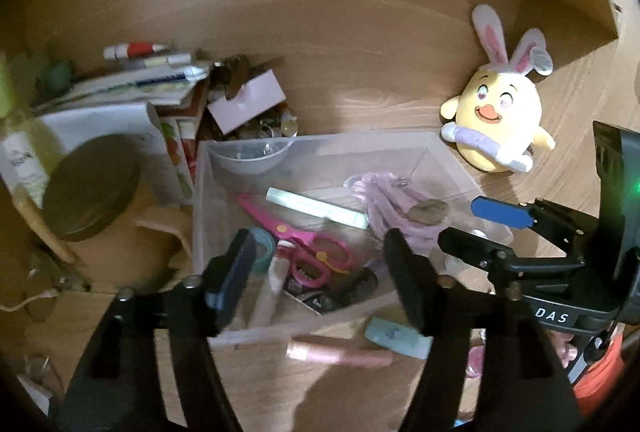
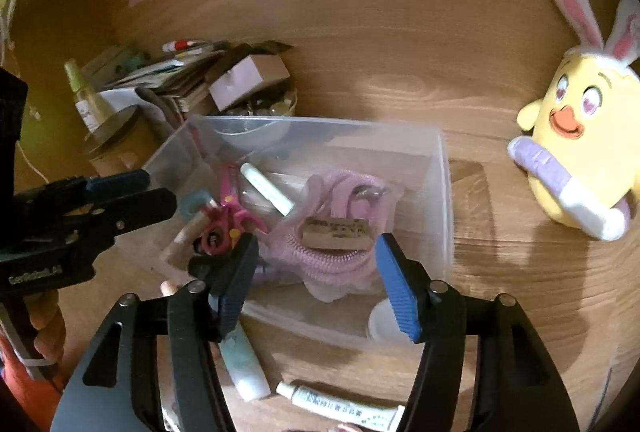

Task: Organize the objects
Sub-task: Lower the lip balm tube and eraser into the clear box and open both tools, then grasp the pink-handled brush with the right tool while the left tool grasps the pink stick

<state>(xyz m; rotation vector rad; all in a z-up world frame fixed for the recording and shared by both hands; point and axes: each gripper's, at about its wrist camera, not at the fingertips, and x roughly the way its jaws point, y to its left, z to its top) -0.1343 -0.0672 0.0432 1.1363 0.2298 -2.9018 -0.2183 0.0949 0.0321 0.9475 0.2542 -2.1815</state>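
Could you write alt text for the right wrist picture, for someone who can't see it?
An open right gripper hovers over a clear plastic bin holding a pink cord bundle and pink scissors. A yellow bunny-eared plush sits on the wooden desk.

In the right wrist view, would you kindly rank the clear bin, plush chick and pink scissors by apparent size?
1. clear bin
2. plush chick, though nearness to the lens enlarges it
3. pink scissors

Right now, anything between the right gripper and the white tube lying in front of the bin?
Nothing visible. The right gripper is open above the clear bin's near edge; the white tube lies on the desk below it, uncovered. A pale green tube sits beside it, apart.
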